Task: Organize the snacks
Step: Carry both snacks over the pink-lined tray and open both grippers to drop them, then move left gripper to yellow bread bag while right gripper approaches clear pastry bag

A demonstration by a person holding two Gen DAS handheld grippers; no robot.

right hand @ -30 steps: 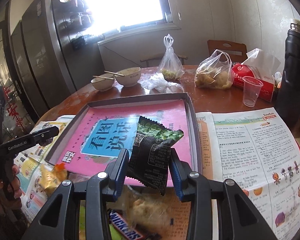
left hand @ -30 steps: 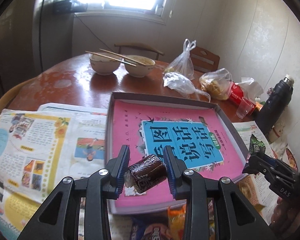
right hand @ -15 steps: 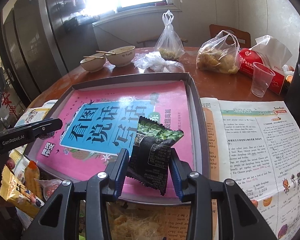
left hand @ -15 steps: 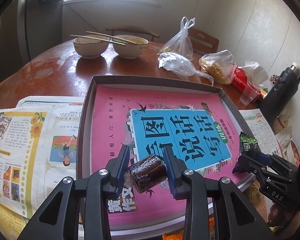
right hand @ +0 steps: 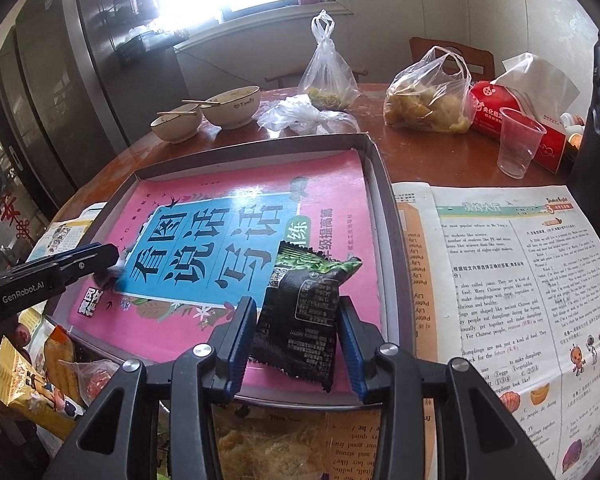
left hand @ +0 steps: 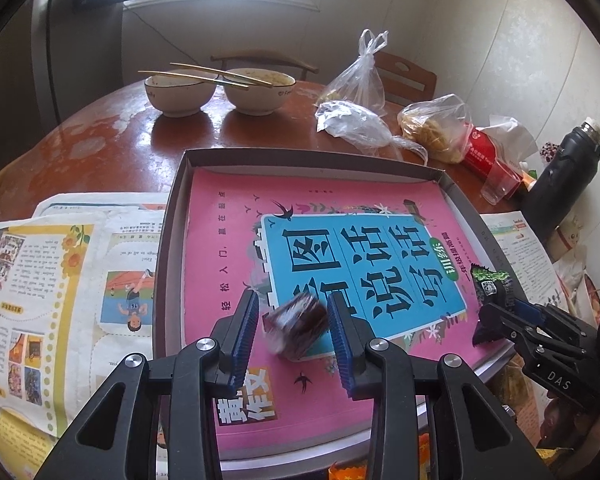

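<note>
Two views | left wrist: left gripper (left hand: 293, 326) released — blurred brown wrapped snack (left hand: 296, 330) loose between its pads, over pink book (left hand: 236, 208) in grey tray (left hand: 168, 248) | right wrist: right gripper (right hand: 298, 334) grasping black-green packet (right hand: 300, 312) over tray's lower right — brown snack mostly hidden there.

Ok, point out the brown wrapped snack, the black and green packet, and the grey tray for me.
brown wrapped snack (left hand: 296, 326): left wrist view, middle of its blurred wrapper.
black and green packet (right hand: 300, 320): right wrist view, its printed black face.
grey tray (right hand: 384, 216): right wrist view, its right wall.
</note>
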